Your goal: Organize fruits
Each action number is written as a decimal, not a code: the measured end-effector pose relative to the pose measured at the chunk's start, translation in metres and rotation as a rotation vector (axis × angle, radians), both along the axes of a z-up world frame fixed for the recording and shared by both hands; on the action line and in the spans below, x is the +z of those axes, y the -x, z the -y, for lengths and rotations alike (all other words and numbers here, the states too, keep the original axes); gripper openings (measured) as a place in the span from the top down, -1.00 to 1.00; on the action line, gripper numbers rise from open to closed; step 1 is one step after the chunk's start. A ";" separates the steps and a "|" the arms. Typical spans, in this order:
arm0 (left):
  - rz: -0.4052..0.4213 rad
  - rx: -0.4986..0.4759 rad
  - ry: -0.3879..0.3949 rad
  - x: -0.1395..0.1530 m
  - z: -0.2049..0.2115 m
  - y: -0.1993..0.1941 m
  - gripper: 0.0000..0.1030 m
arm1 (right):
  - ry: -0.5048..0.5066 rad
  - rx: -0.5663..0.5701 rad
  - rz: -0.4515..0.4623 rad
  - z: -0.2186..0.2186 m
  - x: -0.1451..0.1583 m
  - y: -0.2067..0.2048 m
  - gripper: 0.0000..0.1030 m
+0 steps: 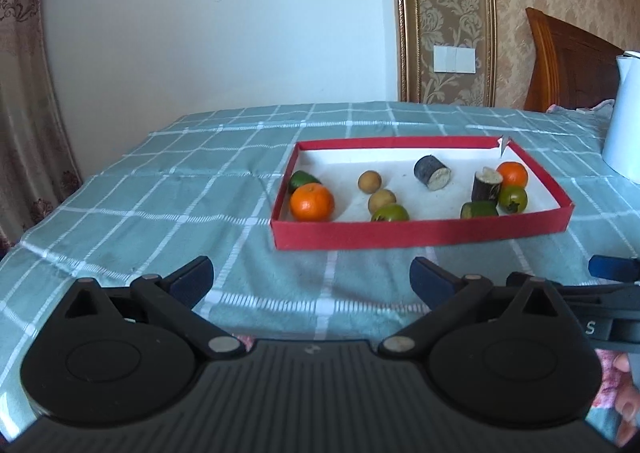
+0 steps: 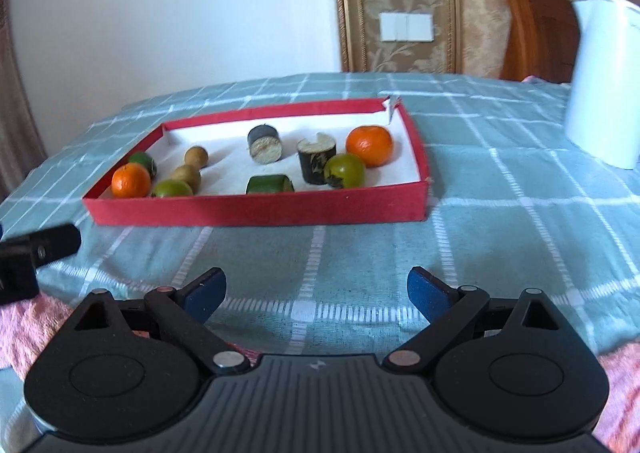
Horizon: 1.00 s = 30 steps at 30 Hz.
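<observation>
Nearest the lens in both wrist views are the grippers themselves: the left gripper (image 1: 311,278) has its jaws spread wide with nothing between them, and the right gripper (image 2: 316,292) is likewise wide apart and empty, both hanging over the checked tablecloth (image 1: 160,189) short of the red tray (image 2: 256,209). All the fruit sits inside that tray: an orange (image 1: 312,202) at the left end beside a green fruit (image 1: 303,180), two small brown fruits (image 1: 369,181) near the middle, another green fruit (image 1: 389,213) against the front wall, two dark cane pieces (image 1: 432,172), a green cut piece (image 1: 479,210), and a second orange (image 1: 512,174) with a green fruit (image 1: 512,199) crowded at the right end. The likely trouble is that right-hand cluster: the upright cane piece, green fruit and orange sit touching or nearly so, and a finger pushed in there could topple the cane or roll a round fruit away. The tray wall looks like light card with a torn far corner, so a nudge could shift it. A white kettle (image 2: 604,81) stands near the right side, within reach of a careless sweep
</observation>
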<state>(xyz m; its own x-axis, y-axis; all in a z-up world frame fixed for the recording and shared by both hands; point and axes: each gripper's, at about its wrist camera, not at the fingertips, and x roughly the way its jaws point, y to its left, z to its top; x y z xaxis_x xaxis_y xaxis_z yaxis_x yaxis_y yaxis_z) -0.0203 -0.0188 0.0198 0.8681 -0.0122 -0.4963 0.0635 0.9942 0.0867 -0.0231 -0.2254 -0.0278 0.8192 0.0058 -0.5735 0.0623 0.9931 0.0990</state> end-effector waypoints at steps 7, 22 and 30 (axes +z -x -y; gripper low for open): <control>-0.004 0.012 0.022 0.000 -0.007 0.006 -1.00 | 0.047 -0.010 0.028 -0.016 0.006 0.006 -0.90; 0.006 0.014 0.034 0.004 -0.010 0.011 -1.00 | 0.057 -0.003 0.035 -0.024 0.010 0.010 -0.90; 0.007 0.014 0.032 0.004 -0.010 0.011 -1.00 | 0.063 0.006 0.035 -0.026 0.011 0.011 -0.90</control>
<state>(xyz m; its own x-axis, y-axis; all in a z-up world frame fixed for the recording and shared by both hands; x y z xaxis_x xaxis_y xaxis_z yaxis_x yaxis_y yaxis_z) -0.0317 -0.0088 0.0242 0.8717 -0.0158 -0.4898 0.0490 0.9973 0.0550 -0.0337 -0.1993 -0.0169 0.8387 -0.0249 -0.5440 0.0543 0.9978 0.0381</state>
